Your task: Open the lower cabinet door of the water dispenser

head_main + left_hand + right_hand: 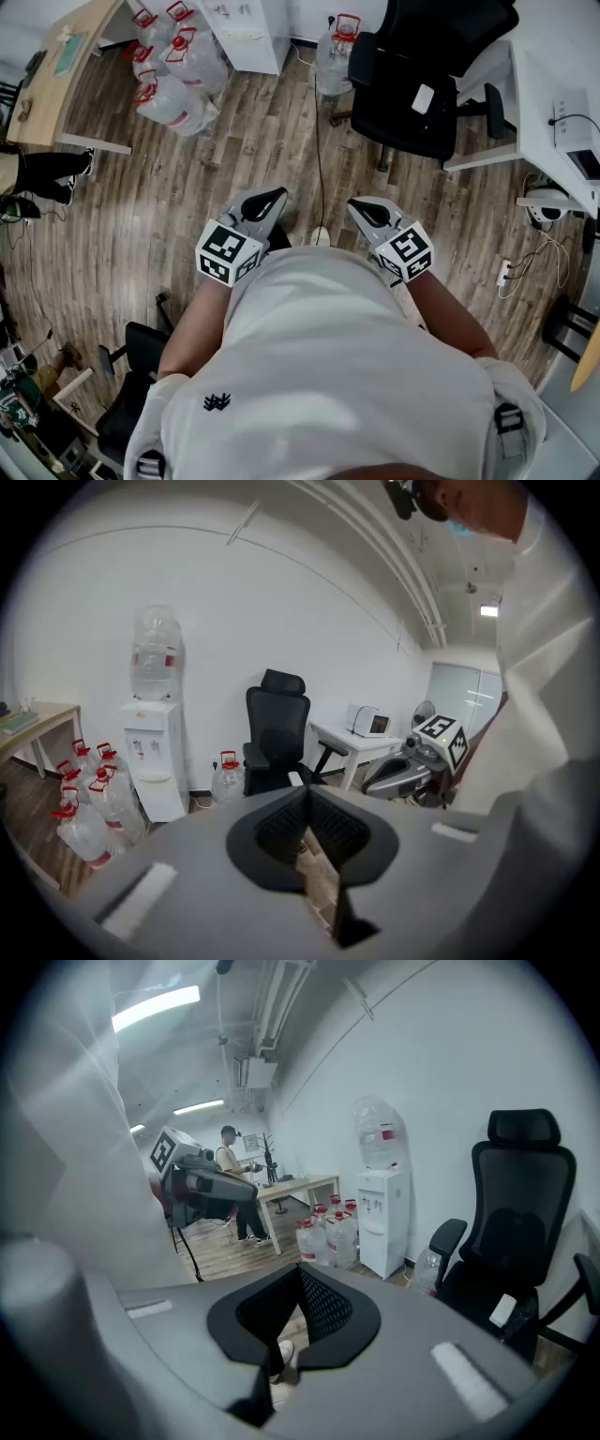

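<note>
Grey-bodied and black-padded, the left gripper and the right gripper sit close in front of the person's chest, side by side and tipped a little downward. Each gripper's own view shows its jaws pressed together with nothing between them; only wood-plank floor shows past the pads.

Further out, the water dispenser stands against the white wall on the far side of the room, well apart from both grippers, with an upturned bottle on top. Its lower cabinet door appears closed, though it is too small to make out a handle or edge. Spare water jugs with red caps cluster on the floor just beside the dispenser, and a black office chair stands on its other side.

By my reading the task has not really started: this is the approach. The next move calls for walking across, passing between the jugs and the chair, lowering one gripper to the door, and spreading its jaws to catch the door's edge or handle.
</note>
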`<state>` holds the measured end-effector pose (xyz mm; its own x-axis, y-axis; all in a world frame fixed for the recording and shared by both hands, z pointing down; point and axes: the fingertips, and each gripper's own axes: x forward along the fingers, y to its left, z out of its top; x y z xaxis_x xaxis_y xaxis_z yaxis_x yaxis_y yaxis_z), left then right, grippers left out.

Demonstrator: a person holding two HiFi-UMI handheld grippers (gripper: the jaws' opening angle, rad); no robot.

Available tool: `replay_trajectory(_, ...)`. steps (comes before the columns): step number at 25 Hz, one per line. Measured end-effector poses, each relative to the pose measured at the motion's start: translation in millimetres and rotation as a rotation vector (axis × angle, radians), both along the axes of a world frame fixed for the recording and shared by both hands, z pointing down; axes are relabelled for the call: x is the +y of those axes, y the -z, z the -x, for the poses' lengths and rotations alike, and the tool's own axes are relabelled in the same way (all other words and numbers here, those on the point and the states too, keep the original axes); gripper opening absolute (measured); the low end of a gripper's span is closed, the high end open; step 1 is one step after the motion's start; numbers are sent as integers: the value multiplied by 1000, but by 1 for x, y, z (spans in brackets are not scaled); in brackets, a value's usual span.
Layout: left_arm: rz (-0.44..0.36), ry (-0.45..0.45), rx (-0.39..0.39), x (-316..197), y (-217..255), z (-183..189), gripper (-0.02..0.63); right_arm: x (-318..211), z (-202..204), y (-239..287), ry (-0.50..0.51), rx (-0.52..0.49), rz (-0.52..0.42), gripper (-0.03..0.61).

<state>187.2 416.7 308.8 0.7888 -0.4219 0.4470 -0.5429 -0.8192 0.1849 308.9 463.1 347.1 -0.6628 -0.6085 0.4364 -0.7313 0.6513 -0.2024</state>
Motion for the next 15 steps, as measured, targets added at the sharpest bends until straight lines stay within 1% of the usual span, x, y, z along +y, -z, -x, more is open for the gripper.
replay_trajectory(4, 1, 3, -2, 1, -4, -2, 55, -5, 6, -9, 48, 16, 10, 1)
replay_trajectory(8, 26, 11, -5, -16, -14, 14, 55, -30, 21, -15, 61, 30, 16, 2)
replay_trajectory(11, 35, 1, -3, -44, -25, 25, 55, -61, 27, -21, 40, 39, 26, 2)
replay_trajectory(15, 29, -33, -1, -98, -30, 39, 55, -113, 39, -27, 1, 49, 65, 1)
